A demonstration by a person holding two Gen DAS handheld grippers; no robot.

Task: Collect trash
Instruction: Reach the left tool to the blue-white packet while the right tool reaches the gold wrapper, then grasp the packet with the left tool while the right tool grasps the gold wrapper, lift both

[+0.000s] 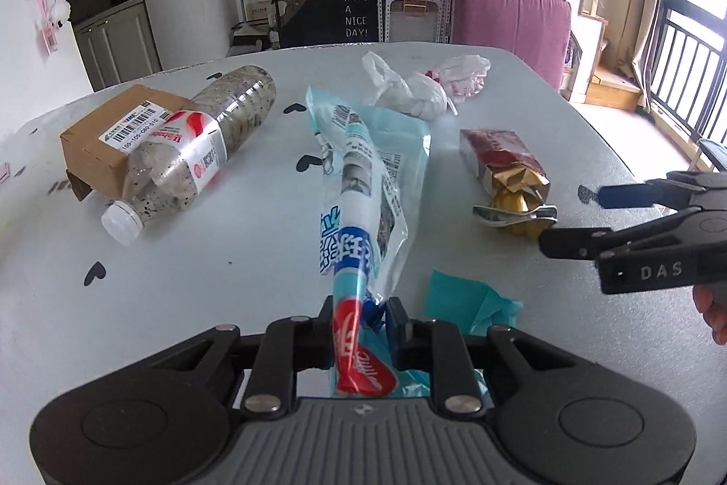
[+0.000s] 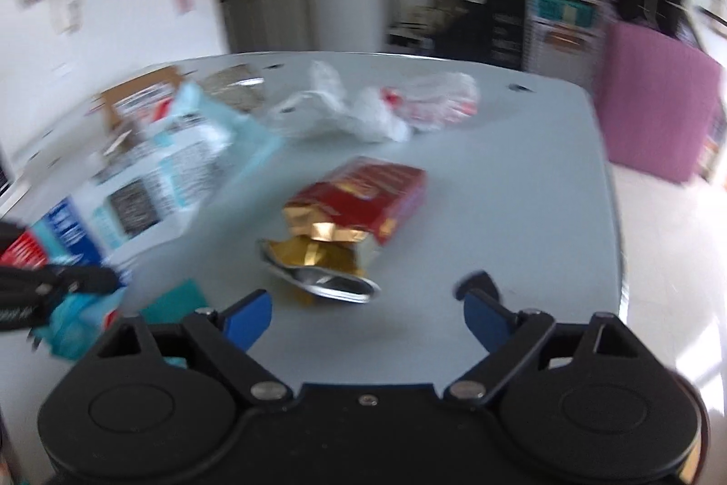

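Grey and printed with small black hearts, the worktop (image 1: 227,257) fills the lower half of both views, with a kitchen, a black "HAVE A NICE DAY!" board (image 1: 354,14) and a pink armchair (image 1: 513,26) behind it.

In the left wrist view, the left gripper (image 1: 359,326) at 6 o'clock is clenched on the red end of a light-blue snack bag (image 1: 363,176), which stretches from the gripper up toward 12 o'clock, over the middle of the worktop. Just beside the gripper at 5 o'clock, a teal scrap of paper (image 1: 459,298) lies flat. At 10 o'clock a clear plastic bottle (image 1: 195,153) with a white cap and red label rests tilted against a brown cardboard box (image 1: 109,148). Toward 1 o'clock sits a crumpled white plastic bag (image 1: 422,85), and at 3 o'clock a torn red packet (image 1: 500,162) with gold foil spilling from its open end.

The right gripper (image 1: 568,219) enters this view from the 3 o'clock edge, near the foil end of the packet.

In the blurred right wrist view, the right gripper (image 2: 363,312) is released, its blue-padded fingers (image 2: 250,317) spread wide at 6 o'clock. The red packet (image 2: 363,189) lies at the centre, its foil mouth near the fingers but apart from them. The snack bag (image 2: 159,167) hangs at 9 o'clock and the white plastic bag (image 2: 363,112) lies at 12 o'clock.
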